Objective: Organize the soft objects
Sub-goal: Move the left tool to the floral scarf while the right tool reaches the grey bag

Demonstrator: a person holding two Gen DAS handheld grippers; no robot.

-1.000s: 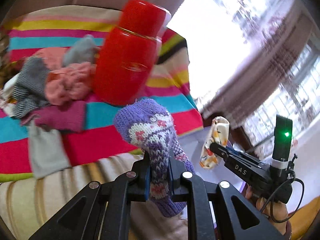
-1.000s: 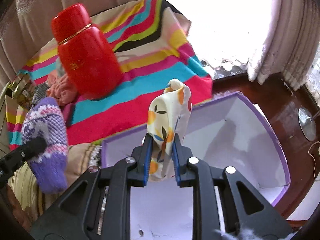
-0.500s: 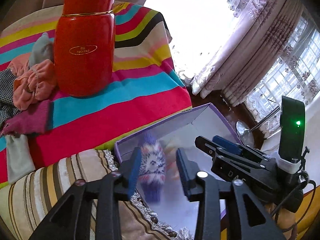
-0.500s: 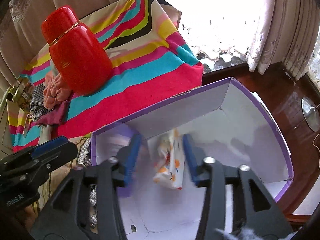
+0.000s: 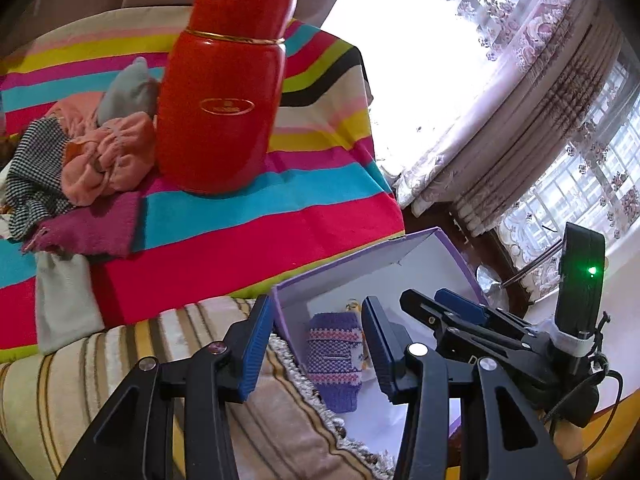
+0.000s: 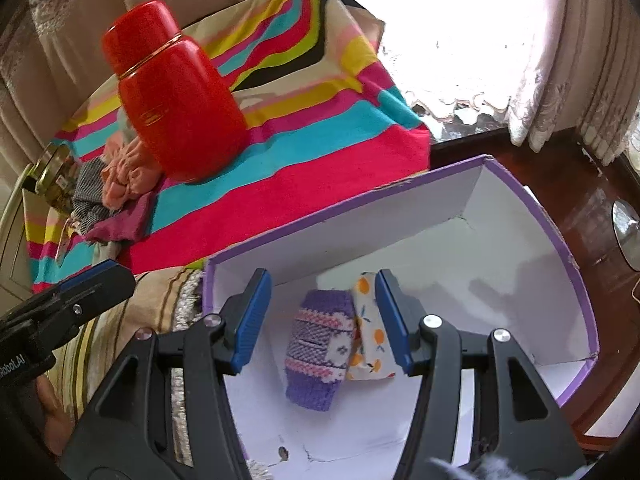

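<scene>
Left hand-held gripper [image 5: 316, 344] is opening, right hand-held gripper [image 6: 324, 316] spread; neither pinching. Purple knitted sock [image 6: 318, 354] is lying limp, light: pinch mid-fold.

Tall red flask [image 5: 222, 92] upright on striped cloth [image 5: 248, 216], beside curtained window [image 5: 532, 128].

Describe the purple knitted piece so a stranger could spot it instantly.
Find the purple-rimmed white box beside the striped blanket. Two soft items lie side by side on its floor. The purple knitted piece is the chunky one with pink-and-white bands; its neighbour is thin white cloth printed with oranges.
</scene>
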